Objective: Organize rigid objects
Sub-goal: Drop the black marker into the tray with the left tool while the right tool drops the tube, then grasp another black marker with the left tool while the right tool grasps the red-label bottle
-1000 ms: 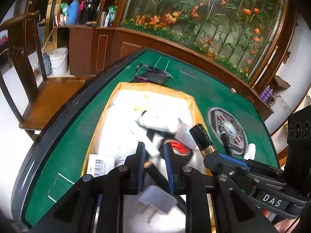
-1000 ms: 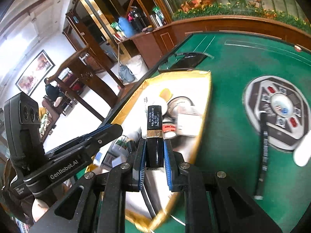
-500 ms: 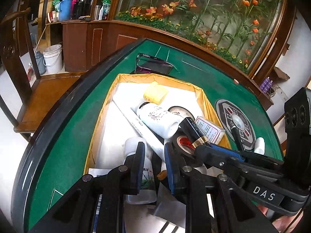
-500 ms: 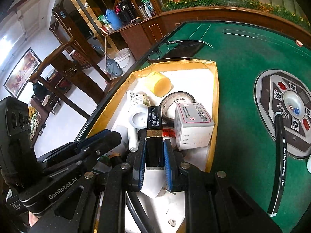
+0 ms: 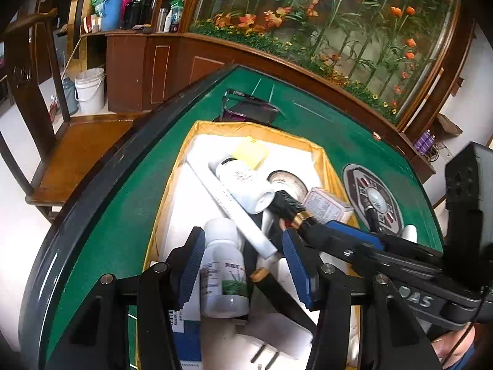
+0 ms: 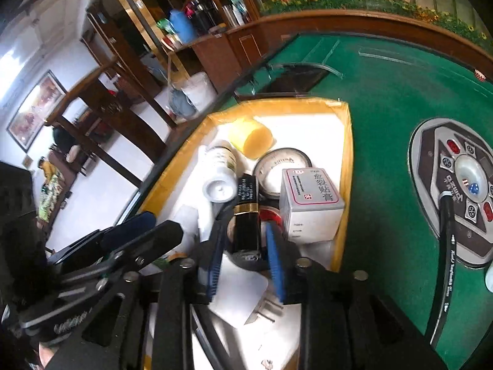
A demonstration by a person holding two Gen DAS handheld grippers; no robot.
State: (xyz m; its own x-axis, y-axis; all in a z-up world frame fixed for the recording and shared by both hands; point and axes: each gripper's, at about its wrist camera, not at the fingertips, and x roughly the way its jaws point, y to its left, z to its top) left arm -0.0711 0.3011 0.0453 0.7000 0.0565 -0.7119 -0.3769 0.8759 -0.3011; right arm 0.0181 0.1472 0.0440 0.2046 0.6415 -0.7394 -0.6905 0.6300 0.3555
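A yellow-rimmed box (image 5: 172,191) with a white lining holds several items. My left gripper (image 5: 243,265) hangs over its near end, jaws opening. A white bottle with a green label (image 5: 223,268) and a black handle with an orange tip (image 5: 262,274) lie between its fingers, and the pads touch neither. My right gripper (image 6: 246,262) is also opening. A black tube with a gold band (image 6: 246,215) lies between its blue pads with a gap on each side, resting on a tape roll. In the left wrist view the right gripper (image 5: 320,229) reaches in from the right.
In the box (image 6: 346,154) lie a yellow cylinder (image 6: 252,135), a white bottle (image 6: 220,169), a round tin (image 6: 283,169), a grey carton (image 6: 311,203) and a white plug (image 6: 243,293). On the green felt to the right are a black pen (image 6: 446,246) and a round control panel (image 6: 456,185). A wooden chair (image 5: 77,154) stands left of the table.
Both grippers' jaws have spread apart. The right one came down over the box with the black tube and its pads have left the tube. The left fingers, nearly shut before, stand wide.
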